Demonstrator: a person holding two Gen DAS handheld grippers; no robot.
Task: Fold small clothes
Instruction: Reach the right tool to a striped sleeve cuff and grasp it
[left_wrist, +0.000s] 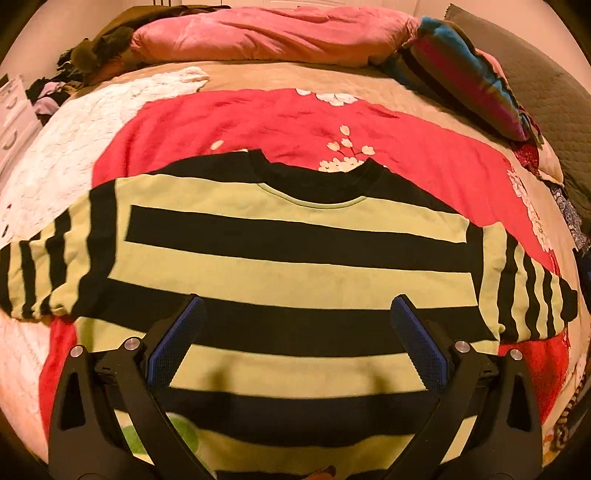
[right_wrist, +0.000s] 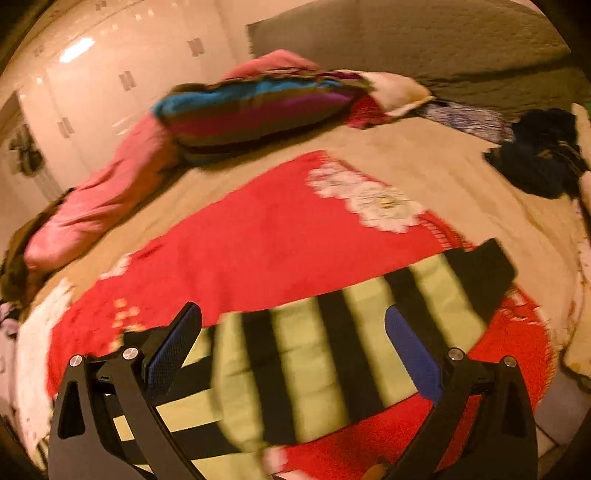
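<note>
Left wrist view: striped sweater (left_wrist: 295, 266), green and black, laid flat on the red bedspread (left_wrist: 258, 122), neckline away from the camera, both sleeves spread outward; left gripper (left_wrist: 297, 306) above the sweater's lower body, jaws wide apart, holding nothing; pink duvet (left_wrist: 266, 37) beyond the sweater. Right wrist view, blurred: right gripper (right_wrist: 293, 317) over one sleeve (right_wrist: 369, 343) of the sweater, jaws spread, empty; striped pillow (right_wrist: 258, 107) well beyond the sweater.

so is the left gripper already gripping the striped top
No, the left gripper hangs open above the striped top, which lies flat between its spread fingers.
</note>
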